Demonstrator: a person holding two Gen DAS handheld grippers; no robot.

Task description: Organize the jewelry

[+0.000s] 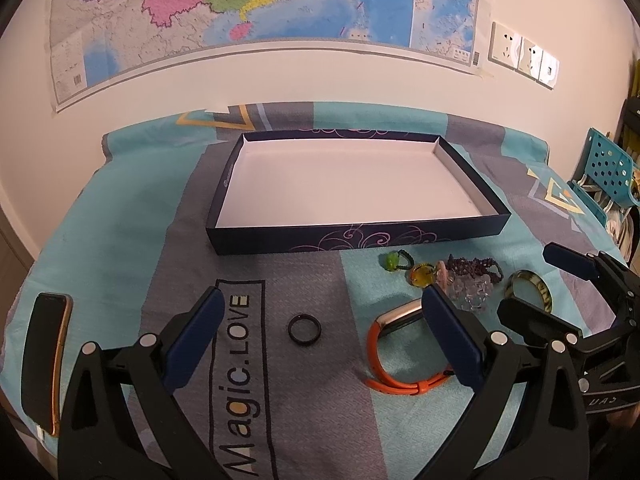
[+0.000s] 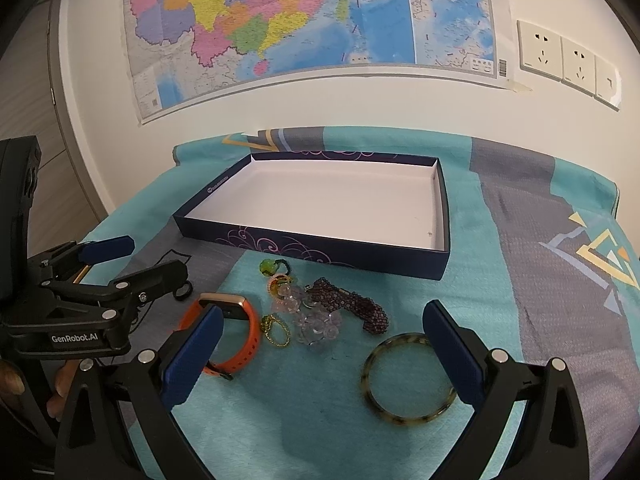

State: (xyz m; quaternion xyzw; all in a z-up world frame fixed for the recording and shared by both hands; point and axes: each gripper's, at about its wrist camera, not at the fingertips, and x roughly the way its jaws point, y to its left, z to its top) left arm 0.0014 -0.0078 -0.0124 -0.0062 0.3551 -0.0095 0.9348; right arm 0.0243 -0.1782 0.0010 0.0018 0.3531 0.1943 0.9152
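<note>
An open dark blue box (image 1: 360, 236) with a white inside lies on the cloth, empty. In front of it are a black ring (image 1: 305, 330), an orange wristband (image 1: 376, 356), a green ring (image 2: 267, 267), an amber ring (image 2: 278, 282), a gold chain ring (image 2: 276, 330), a clear crystal bracelet (image 2: 316, 324), a purple beaded bracelet (image 2: 352, 304) and a tortoiseshell bangle (image 2: 368, 368). My left gripper (image 1: 320, 316) is open above the black ring and holds nothing. My right gripper (image 2: 324, 324) is open over the jewelry pile, with its right finger above the bangle.
A dark phone (image 1: 44, 360) lies at the cloth's left edge. The patterned teal and grey cloth (image 2: 540, 280) covers the table up to a wall with a map (image 2: 280, 20) and sockets (image 2: 560, 56). A teal perforated chair (image 1: 604, 164) stands to the right.
</note>
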